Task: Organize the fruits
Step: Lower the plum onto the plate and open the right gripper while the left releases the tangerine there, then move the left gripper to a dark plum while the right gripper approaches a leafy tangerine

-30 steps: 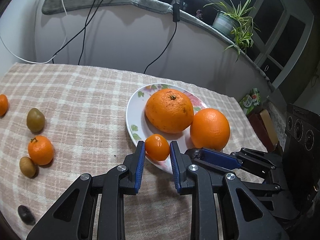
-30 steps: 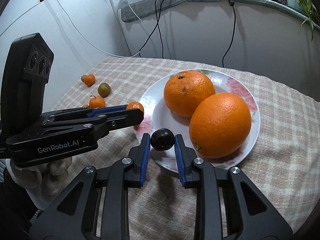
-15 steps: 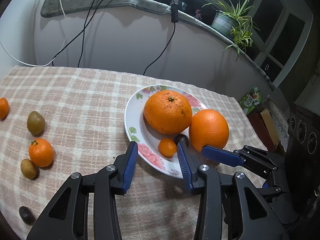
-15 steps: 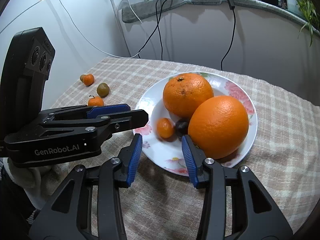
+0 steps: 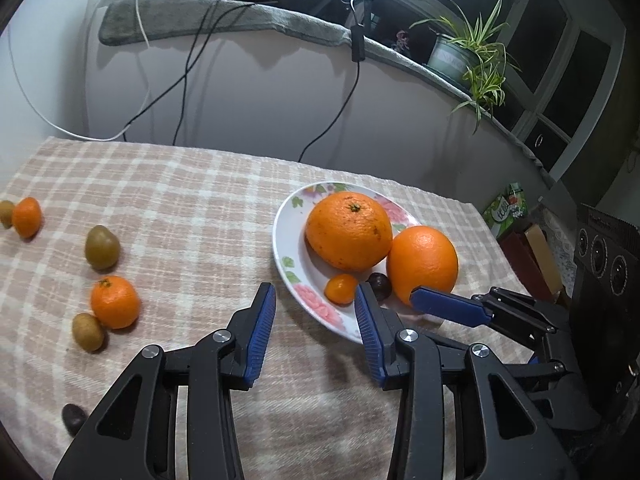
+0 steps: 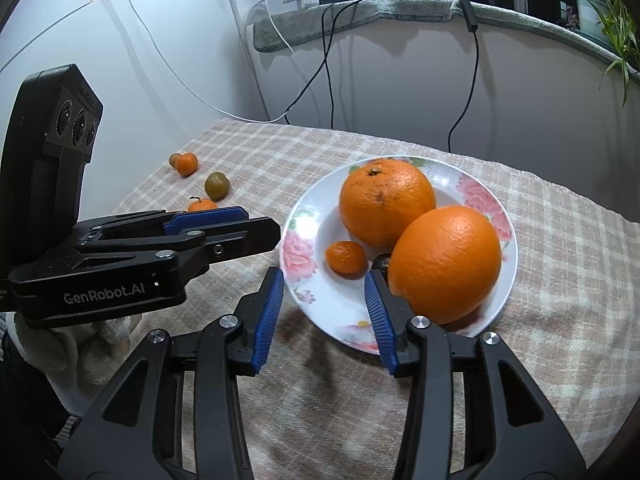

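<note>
Both my tools, left tool [image 5: 315, 322] and right tool [image 6: 325, 307], now stand open and empty, having released the small mandarin [image 6: 346, 256] and dark plum [image 5: 379, 282] onto the plate [image 6: 308, 220] beside the big oranges [image 6: 444, 264], leaving the fruit left of the plate still to gather.

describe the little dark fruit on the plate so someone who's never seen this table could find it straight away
Start at the floral plate on the checked tablecloth, which holds two big oranges. In the gap at the near side of the nearer orange sits the dark plum-like fruit, mostly hidden in the right wrist view. It is the only dark, near-black thing on the plate; the small mandarin beside it is orange.
</note>
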The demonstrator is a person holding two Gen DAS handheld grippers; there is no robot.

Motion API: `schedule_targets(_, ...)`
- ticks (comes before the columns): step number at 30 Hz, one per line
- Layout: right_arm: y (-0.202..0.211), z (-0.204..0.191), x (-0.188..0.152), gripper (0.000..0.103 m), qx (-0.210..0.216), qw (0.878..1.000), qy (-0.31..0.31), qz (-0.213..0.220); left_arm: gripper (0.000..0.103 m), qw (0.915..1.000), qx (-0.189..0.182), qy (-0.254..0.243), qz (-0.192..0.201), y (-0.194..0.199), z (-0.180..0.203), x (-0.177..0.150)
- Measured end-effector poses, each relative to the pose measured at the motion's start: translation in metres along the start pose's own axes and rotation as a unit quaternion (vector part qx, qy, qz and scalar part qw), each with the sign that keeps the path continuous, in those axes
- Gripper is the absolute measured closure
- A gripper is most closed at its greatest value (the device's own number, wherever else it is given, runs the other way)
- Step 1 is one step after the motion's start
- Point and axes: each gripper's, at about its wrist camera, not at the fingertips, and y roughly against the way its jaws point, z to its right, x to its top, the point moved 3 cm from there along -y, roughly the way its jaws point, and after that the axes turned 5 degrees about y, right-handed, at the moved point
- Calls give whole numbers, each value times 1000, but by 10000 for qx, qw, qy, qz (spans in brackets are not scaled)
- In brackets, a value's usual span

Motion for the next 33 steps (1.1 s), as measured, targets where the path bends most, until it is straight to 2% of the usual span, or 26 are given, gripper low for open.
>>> schedule_targets(10, -6, -17, 12, 59, 274, 9995, 148, 12, 63, 9986, 485, 44, 218, 38, -31, -12)
schedule_targets(16, -18, -45, 21, 59, 496, 9976, 488, -46, 63, 9949, 953, 203, 268, 64, -63, -30)
schedule_targets(23, -42, -79, 29, 59, 786, 9933, 811, -227, 63, 9906, 1279, 416, 261, 81, -92, -47)
schedule_targets(33, -83, -101, 49, 59, 959, 9900, 936, -451, 63, 9891, 1352, 567, 136, 78, -110, -60)
